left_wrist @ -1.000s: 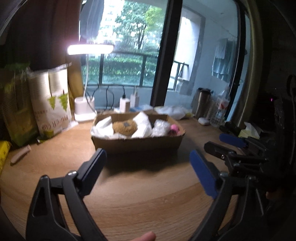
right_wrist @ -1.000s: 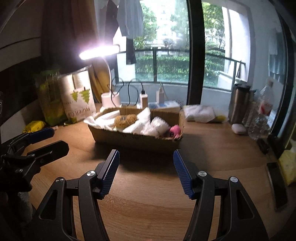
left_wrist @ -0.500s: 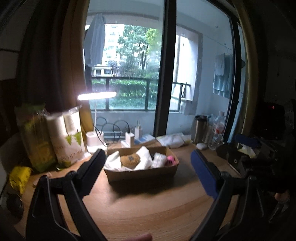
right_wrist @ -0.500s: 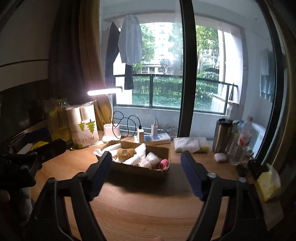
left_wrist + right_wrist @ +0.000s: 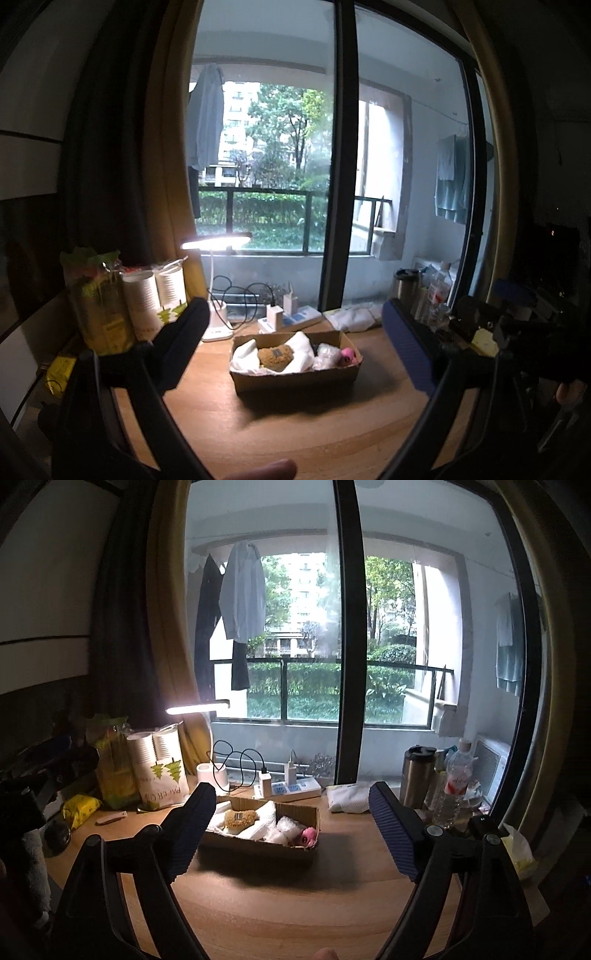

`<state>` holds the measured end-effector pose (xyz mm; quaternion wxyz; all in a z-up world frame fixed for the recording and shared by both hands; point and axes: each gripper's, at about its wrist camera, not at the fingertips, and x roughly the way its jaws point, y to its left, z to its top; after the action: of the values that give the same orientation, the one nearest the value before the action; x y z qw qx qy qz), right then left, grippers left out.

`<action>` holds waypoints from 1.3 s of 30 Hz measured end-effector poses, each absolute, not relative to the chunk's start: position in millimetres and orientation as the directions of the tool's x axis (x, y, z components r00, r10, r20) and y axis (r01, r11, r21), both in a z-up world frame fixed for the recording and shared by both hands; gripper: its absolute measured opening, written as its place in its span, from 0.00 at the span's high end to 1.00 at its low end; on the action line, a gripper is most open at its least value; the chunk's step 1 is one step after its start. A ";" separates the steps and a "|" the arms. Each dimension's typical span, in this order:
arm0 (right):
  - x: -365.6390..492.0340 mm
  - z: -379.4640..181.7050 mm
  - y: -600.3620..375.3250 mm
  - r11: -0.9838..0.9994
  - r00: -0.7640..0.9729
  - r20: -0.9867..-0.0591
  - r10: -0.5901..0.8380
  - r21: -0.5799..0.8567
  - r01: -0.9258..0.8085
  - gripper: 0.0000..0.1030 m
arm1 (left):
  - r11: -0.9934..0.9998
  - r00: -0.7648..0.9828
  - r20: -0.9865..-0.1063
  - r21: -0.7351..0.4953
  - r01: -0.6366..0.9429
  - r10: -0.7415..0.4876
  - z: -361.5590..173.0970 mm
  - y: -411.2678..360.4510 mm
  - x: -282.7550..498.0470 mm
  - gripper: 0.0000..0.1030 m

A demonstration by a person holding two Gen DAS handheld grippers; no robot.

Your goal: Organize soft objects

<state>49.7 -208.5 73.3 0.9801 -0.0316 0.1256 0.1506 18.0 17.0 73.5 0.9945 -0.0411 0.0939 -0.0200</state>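
Observation:
A cardboard box (image 5: 295, 376) (image 5: 258, 845) stands on the wooden desk (image 5: 295, 424). It holds a brown plush (image 5: 275, 356) (image 5: 240, 818), white soft pieces (image 5: 304, 350) (image 5: 258, 827), a clear wrapped bundle (image 5: 327, 352) and a pink toy (image 5: 348, 356) (image 5: 308, 836). My left gripper (image 5: 295, 347) is open, raised well back from the box, with nothing between its fingers. My right gripper (image 5: 291, 827) is also raised and back from the box; its jaws are opening and hold nothing. Each gripper shows at the edge of the other's view.
A lit desk lamp (image 5: 216, 242), a paper-cup pack (image 5: 159, 771) and a green bag (image 5: 99, 299) stand at the left. A power strip (image 5: 291, 788), a white cloth (image 5: 349, 797), a steel flask (image 5: 417, 775) and a bottle (image 5: 456, 779) line the window side.
Both grippers have risen and drawn back from the box, which now looks smaller and farther. The right gripper's jaws have spread wider. More window is in view.

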 end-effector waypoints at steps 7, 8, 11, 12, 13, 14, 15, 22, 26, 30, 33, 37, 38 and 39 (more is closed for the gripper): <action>49.2 72.5 -205.9 0.952 0.925 -0.254 0.282 -0.044 -0.302 0.15 | 0.996 0.978 -0.198 -0.080 0.048 -0.064 71.8 14.7 21.7 0.07; 49.1 72.3 -205.9 0.953 0.925 -0.254 0.281 -0.042 -0.301 0.15 | 0.996 0.978 -0.198 -0.079 0.050 -0.065 71.5 14.7 21.7 0.07; 49.6 71.7 -207.1 0.954 0.926 -0.255 0.278 -0.038 -0.297 0.15 | 0.996 0.978 -0.197 -0.075 0.050 -0.064 71.5 13.2 21.8 0.07; 49.8 71.3 -207.6 0.954 0.926 -0.257 0.278 -0.037 -0.297 0.15 | 0.996 0.978 -0.197 -0.076 0.050 -0.065 71.8 13.0 21.7 0.07; 49.9 71.3 -207.9 0.954 0.926 -0.257 0.277 -0.038 -0.296 0.15 | 0.996 0.978 -0.198 -0.077 0.051 -0.065 71.6 13.0 21.9 0.07; 50.1 71.2 -208.4 0.955 0.926 -0.257 0.276 -0.039 -0.296 0.15 | 0.996 0.978 -0.197 -0.076 0.050 -0.065 71.7 12.9 21.8 0.07; 49.9 71.3 -208.6 0.954 0.926 -0.255 0.277 -0.038 -0.296 0.15 | 0.996 0.978 -0.198 -0.076 0.051 -0.065 71.7 13.0 21.7 0.07; 50.7 71.0 -211.6 0.956 0.929 -0.249 0.273 -0.033 -0.290 0.15 | 0.996 0.977 -0.202 -0.076 0.049 -0.063 70.4 11.4 23.5 0.07; 50.5 70.5 -209.5 0.956 0.929 -0.251 0.274 -0.039 -0.292 0.15 | 0.996 0.978 -0.201 -0.079 0.047 -0.062 70.0 12.3 23.8 0.07; 50.4 70.5 -209.3 0.956 0.930 -0.246 0.274 -0.036 -0.292 0.15 | 0.995 0.977 -0.206 -0.086 0.043 -0.060 69.1 15.0 24.6 0.07; 50.1 70.2 -209.0 0.956 0.929 -0.247 0.274 -0.039 -0.292 0.15 | 0.995 0.976 -0.208 -0.088 0.043 -0.060 68.2 16.0 24.9 0.07; 51.6 70.3 -208.3 0.954 0.927 -0.252 0.277 -0.040 -0.296 0.15 | 0.995 0.975 -0.212 -0.087 0.042 -0.060 66.6 15.6 25.4 0.07; 51.7 70.3 -208.1 0.954 0.927 -0.253 0.277 -0.041 -0.296 0.15 | 0.995 0.975 -0.212 -0.087 0.042 -0.059 66.8 15.6 25.4 0.07; 51.9 70.3 -207.8 0.954 0.927 -0.253 0.278 -0.041 -0.297 0.15 | 0.995 0.976 -0.211 -0.087 0.042 -0.059 66.9 15.6 25.5 0.07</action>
<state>51.9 -207.8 70.3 0.9807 -0.0394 0.1232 0.1466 25.5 15.6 66.9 0.9930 -0.0408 0.1075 -0.0254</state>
